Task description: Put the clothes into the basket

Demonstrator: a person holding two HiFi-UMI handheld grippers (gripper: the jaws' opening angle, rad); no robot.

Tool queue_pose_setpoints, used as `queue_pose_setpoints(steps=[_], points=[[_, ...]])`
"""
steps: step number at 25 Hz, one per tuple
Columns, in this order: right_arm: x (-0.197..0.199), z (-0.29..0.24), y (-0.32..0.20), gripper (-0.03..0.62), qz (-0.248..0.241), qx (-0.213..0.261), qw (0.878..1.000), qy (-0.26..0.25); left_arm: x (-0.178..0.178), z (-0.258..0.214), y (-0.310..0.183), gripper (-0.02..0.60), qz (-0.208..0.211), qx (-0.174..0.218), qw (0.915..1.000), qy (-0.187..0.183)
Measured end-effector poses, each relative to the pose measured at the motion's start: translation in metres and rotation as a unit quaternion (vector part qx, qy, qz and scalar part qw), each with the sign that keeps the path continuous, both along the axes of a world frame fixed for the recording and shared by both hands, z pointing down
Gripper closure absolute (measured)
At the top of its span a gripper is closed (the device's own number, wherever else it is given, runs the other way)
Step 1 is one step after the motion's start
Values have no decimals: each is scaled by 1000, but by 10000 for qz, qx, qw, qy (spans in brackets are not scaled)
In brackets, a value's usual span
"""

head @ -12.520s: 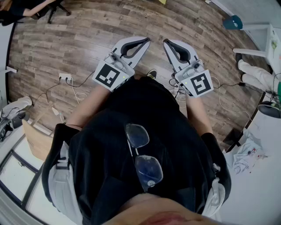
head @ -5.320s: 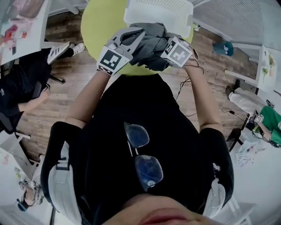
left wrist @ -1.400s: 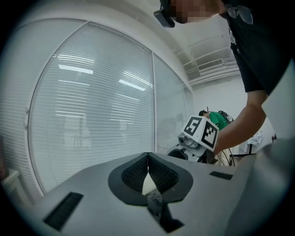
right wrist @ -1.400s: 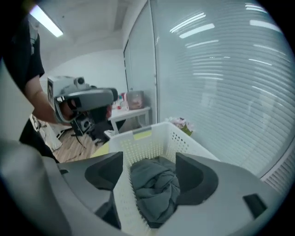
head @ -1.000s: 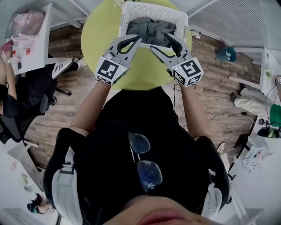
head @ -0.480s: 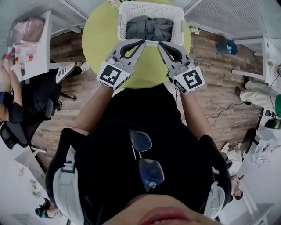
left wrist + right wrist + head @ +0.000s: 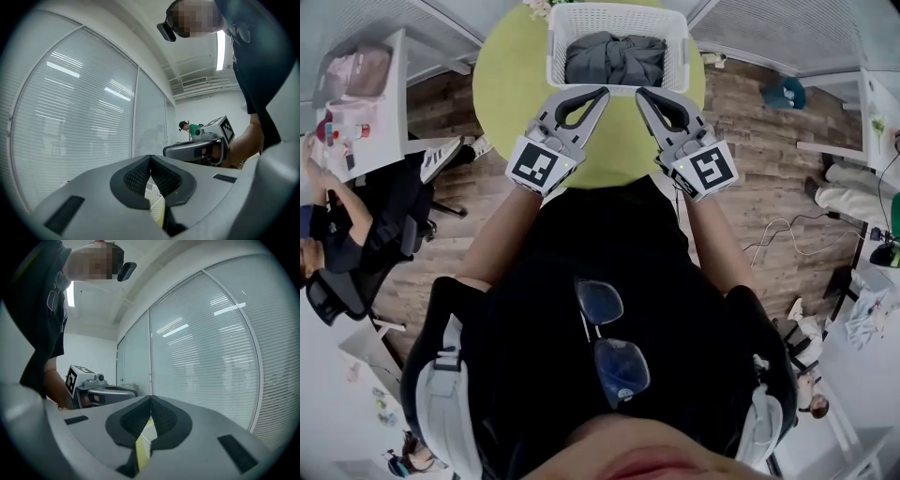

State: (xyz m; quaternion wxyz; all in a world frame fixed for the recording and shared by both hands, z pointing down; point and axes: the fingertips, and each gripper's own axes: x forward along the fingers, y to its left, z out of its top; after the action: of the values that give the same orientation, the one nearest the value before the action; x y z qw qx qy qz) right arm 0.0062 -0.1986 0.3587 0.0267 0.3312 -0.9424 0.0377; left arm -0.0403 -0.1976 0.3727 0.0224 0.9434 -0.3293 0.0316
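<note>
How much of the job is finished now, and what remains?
Done: the grey clothes lie inside the white basket on the green table. In hand: nothing; the left gripper and right gripper are shut and empty, short of the basket. Left: no more loose clothes visible.

A person wears a black short-sleeved shirt (image 7: 614, 253), glasses (image 7: 609, 339) hung at its collar, pale grey shoulder straps (image 7: 441, 412). The grey left gripper (image 7: 600, 93) and right gripper (image 7: 641, 94) carry white, black-marked cubes (image 7: 539, 164).
</note>
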Motion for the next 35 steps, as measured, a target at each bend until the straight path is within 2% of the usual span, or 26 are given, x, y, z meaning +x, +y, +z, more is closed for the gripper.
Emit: queue_pose_setpoints(steps=[3, 9, 13, 19, 35], points=[[1, 1, 0, 569, 12, -2, 10000, 8, -1, 4, 1, 572, 45, -52, 9999, -127], [-2, 5, -2, 568, 8, -41, 10000, -42, -3, 8, -1, 572, 111, -151, 9998, -94], [-2, 8, 1, 569, 47, -56, 10000, 33, -1, 3, -1, 572, 66, -36, 9999, 81], [-5, 8, 1, 569, 65, -70, 10000, 18, -3, 9, 1, 572, 141, -129, 9997, -174], [-6, 10, 4, 569, 55, -36, 9999, 81, -7, 14, 5, 572, 113, -128, 9996, -211]])
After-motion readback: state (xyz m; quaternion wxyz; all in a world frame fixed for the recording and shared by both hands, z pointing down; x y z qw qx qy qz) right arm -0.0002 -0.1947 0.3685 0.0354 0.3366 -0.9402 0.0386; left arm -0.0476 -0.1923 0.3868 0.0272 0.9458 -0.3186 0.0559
